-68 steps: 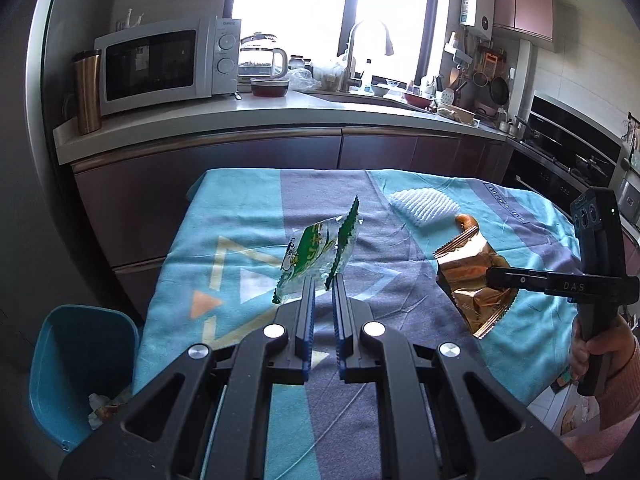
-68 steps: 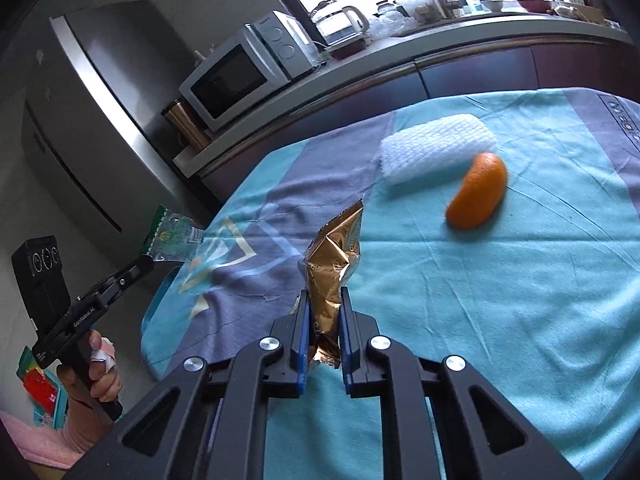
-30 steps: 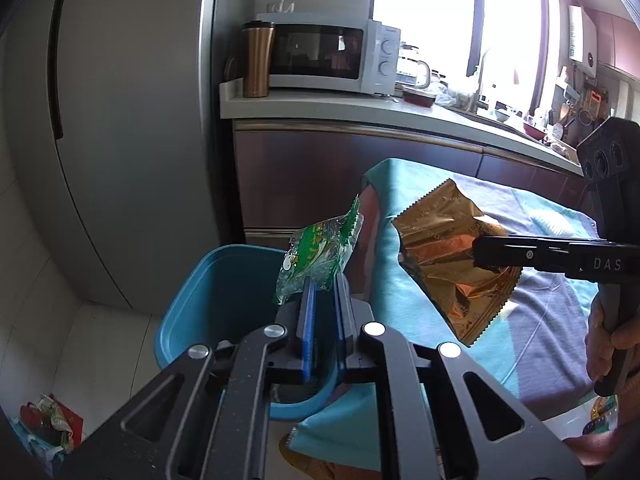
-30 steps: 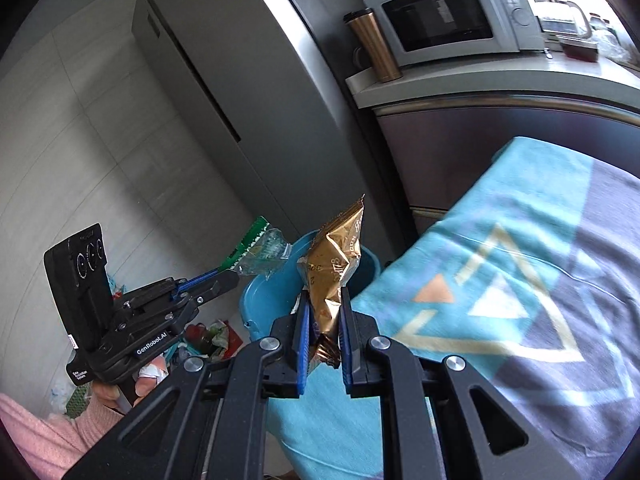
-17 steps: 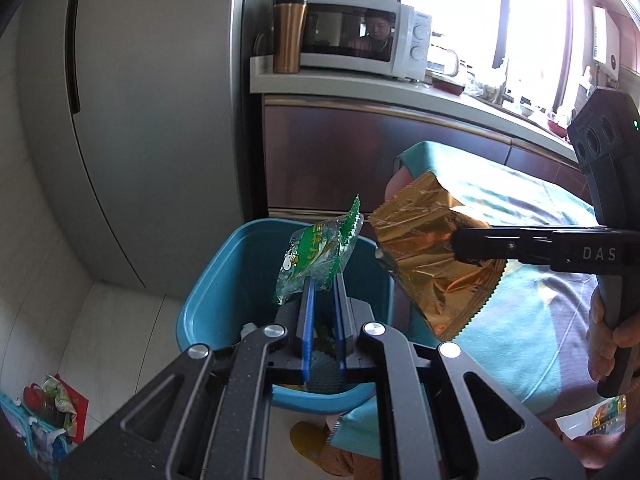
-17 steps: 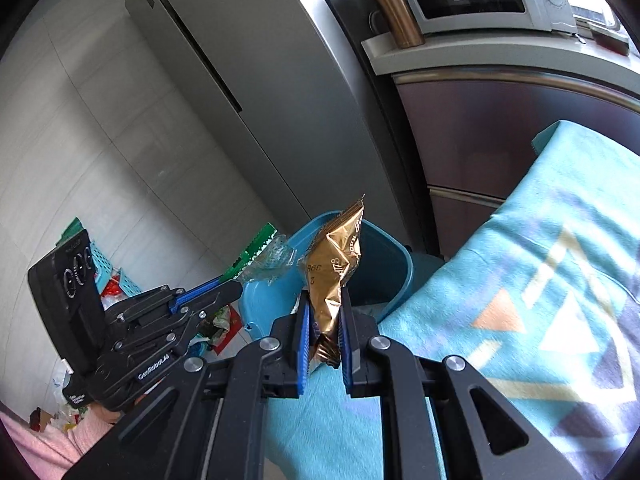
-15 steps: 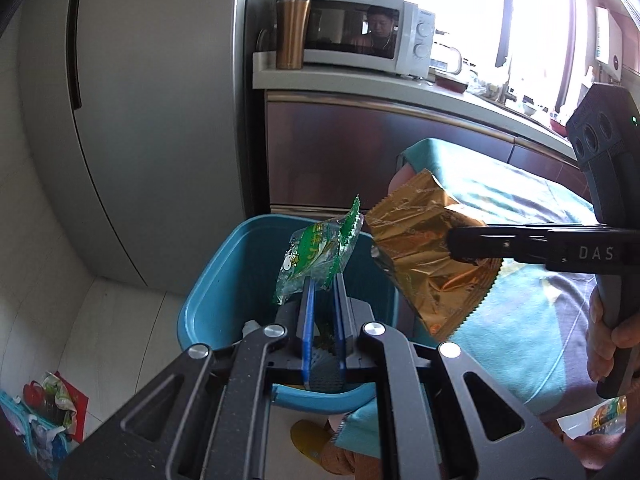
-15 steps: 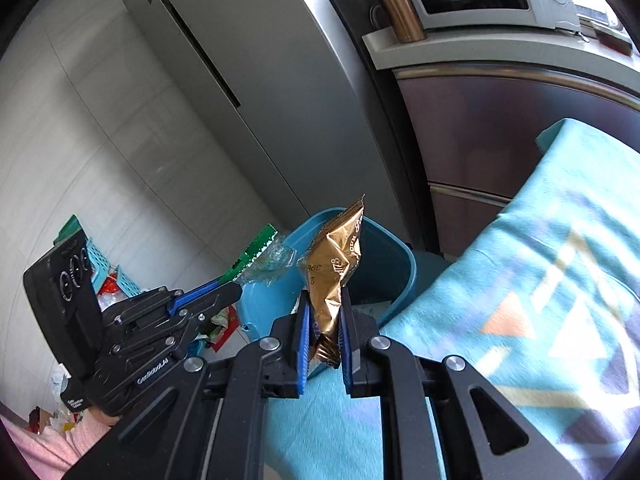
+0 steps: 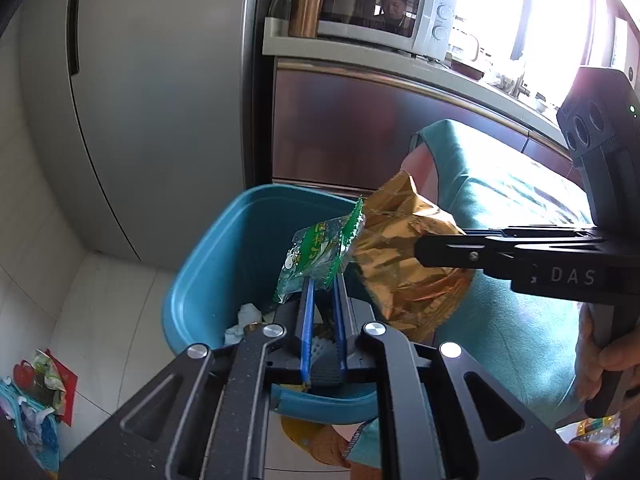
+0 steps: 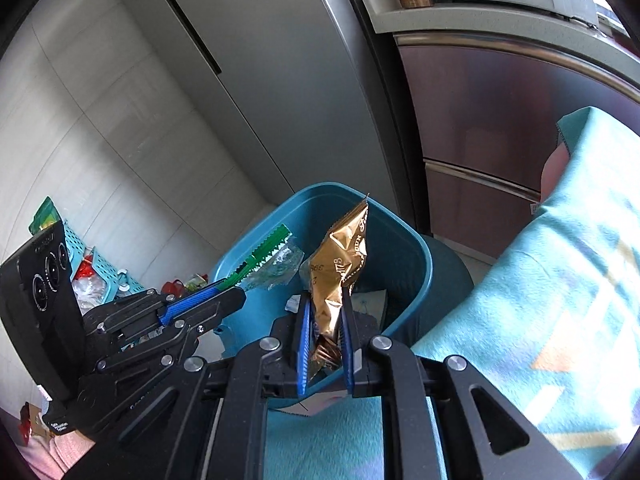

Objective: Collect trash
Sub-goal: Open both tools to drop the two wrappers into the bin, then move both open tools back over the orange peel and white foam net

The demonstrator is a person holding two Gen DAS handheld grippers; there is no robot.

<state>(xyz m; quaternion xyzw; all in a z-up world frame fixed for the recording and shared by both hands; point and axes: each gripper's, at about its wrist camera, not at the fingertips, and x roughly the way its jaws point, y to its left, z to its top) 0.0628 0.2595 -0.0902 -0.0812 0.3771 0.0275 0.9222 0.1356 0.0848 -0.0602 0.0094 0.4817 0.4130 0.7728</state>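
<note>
My left gripper [image 9: 322, 280] is shut on a green and clear snack wrapper [image 9: 320, 250], held over the open blue trash bin [image 9: 208, 268]. My right gripper [image 10: 326, 298] is shut on a crumpled gold foil bag [image 10: 340, 264] above the same blue trash bin [image 10: 416, 264]. In the left wrist view the gold foil bag [image 9: 404, 264] hangs from the right gripper [image 9: 420, 246], touching the green wrapper's edge. The right wrist view shows the left gripper [image 10: 236, 284] with the green wrapper [image 10: 268, 260] at the bin's left rim. Crumpled paper lies inside the bin.
A steel fridge [image 9: 160, 100] stands behind the bin, with dark cabinets [image 9: 360, 128] and a microwave [image 9: 380, 20] on the counter above them. The table under a teal cloth [image 10: 560, 280] lies right of the bin. Litter and a blue basket [image 10: 96, 264] sit on the tiled floor.
Both grippers have moved from the table's edge down to the bin, which now looks larger and closer. The gold bag has closed in on the green wrapper. Both grips are unchanged.
</note>
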